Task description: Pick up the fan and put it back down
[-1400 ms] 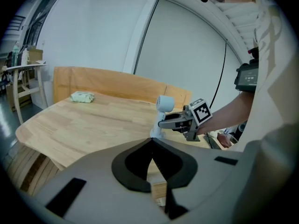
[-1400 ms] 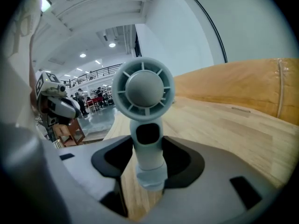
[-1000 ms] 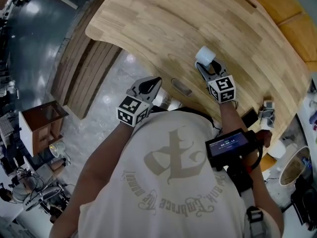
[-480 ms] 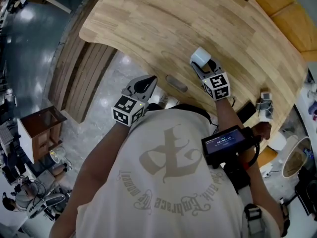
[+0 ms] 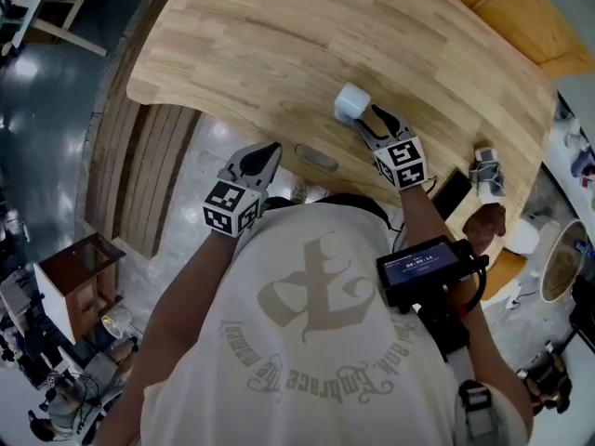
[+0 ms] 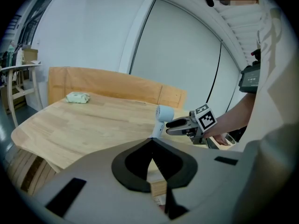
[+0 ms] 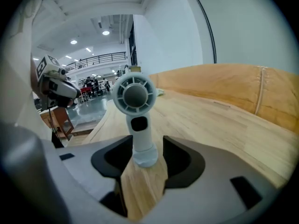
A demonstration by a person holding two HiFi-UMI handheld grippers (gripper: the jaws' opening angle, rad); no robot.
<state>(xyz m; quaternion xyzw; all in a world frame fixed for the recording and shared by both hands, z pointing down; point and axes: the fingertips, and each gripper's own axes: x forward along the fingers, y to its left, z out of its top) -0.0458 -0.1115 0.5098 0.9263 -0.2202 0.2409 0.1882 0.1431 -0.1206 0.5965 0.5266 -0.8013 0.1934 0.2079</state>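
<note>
A small white hand fan (image 5: 351,102) stands upright on the wooden table (image 5: 279,45). In the right gripper view its round head (image 7: 135,94) faces the camera, and its handle rises between the jaws. My right gripper (image 5: 365,119) is open around the foot of the handle. The handle sits close against the left jaw, with a strip of bare wood showing beside the right one. The left gripper view shows the fan (image 6: 163,113) from the side, with the right gripper (image 6: 170,123) reaching it. My left gripper (image 5: 270,149) hangs off the table's near edge, shut and empty, jaw tips meeting (image 6: 152,140).
A dark slot (image 5: 316,157) lies in the tabletop near the front edge. A black flat object (image 5: 453,191) and a small white device (image 5: 485,170) lie at the right end. A pale green pack (image 6: 77,97) sits far across. A wooden bench back runs behind the table.
The head view has swung, so the table sits further left. The right gripper stays at the fan's handle, shifted only slightly. The left gripper has barely moved.
</note>
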